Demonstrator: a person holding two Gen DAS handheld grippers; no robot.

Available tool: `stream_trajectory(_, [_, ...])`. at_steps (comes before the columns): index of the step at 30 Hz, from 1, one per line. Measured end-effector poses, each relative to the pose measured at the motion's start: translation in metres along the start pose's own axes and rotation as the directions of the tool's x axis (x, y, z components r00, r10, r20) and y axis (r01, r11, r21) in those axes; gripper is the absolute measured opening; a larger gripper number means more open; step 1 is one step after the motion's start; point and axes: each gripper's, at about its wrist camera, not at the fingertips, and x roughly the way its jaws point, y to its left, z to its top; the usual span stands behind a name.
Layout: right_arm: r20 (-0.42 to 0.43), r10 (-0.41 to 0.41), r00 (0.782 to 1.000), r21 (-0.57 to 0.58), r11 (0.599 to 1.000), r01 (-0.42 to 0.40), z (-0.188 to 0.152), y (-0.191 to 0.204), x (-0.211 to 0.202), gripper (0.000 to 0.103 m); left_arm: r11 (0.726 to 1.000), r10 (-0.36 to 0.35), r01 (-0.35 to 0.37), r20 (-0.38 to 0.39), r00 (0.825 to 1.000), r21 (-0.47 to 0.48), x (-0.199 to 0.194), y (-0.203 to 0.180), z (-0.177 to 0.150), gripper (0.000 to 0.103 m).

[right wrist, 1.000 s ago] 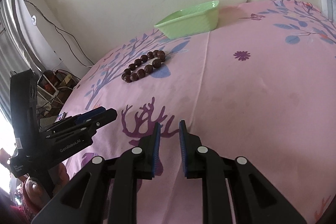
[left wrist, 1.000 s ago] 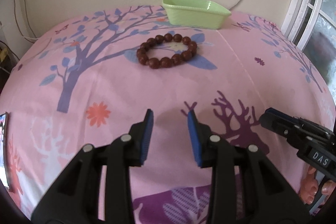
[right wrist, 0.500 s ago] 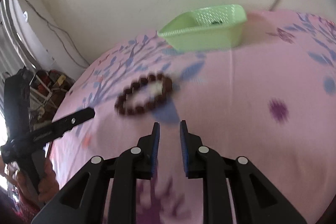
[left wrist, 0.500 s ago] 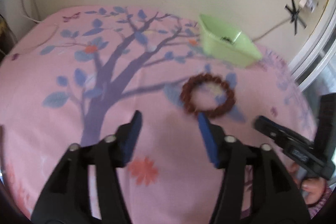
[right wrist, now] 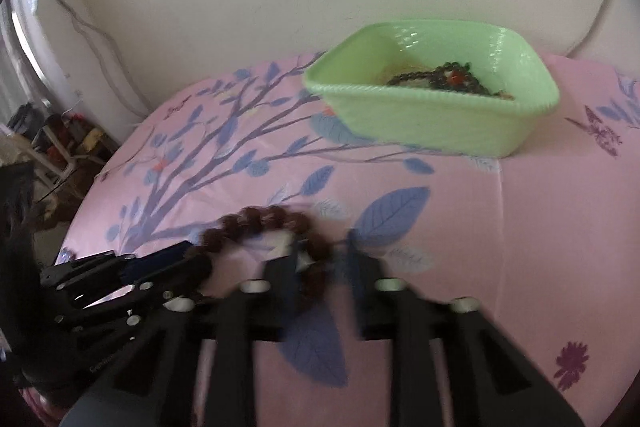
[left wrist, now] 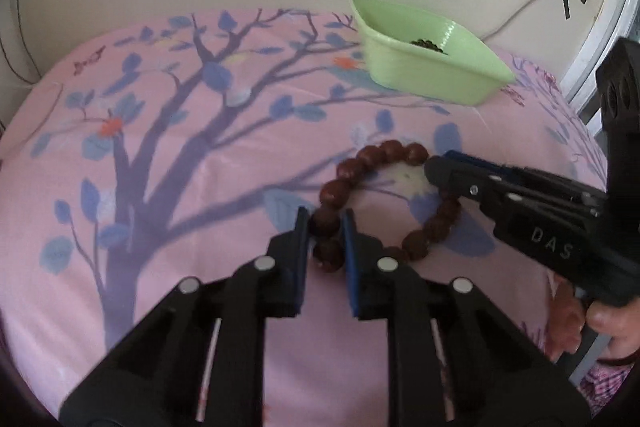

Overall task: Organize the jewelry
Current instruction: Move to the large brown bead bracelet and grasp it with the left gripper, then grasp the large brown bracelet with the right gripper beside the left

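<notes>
Left wrist view shows the left gripper with its jaws just closed in on the near-left beads of the brown bead bracelet, which lies flat on the pink bedsheet, near of the green basket. The right gripper comes in from the right over the far-right beads; in its own blurred view its jaws look spread. The bracelet looks light and floppy on its cord, with hard round beads likely to roll, so pinching across one bead suits best
</notes>
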Motion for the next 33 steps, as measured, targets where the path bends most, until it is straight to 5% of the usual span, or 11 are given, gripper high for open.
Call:
stream_trajectory(15, [0.119, -0.003, 0.993, 0.098, 0.995, -0.008, -0.158, -0.037, -0.138, 0.0, 0.968, -0.22, 0.224, -0.051, 0.974, 0.114, -0.06, -0.096, -0.111, 0.015])
stream_trajectory(24, [0.164, -0.015, 0.986, 0.172, 0.985, -0.014, -0.181, -0.053, -0.151, 0.0, 0.971, 0.0, -0.015, 0.064, 0.998, 0.238, -0.062, -0.137, -0.127, 0.022])
stream_trajectory(33, [0.177, -0.053, 0.983, 0.109, 0.993, 0.034, -0.183, -0.041, -0.149, 0.0, 0.979, 0.021, -0.037, 0.079, 0.997, 0.202, -0.065, -0.126, -0.126, 0.034])
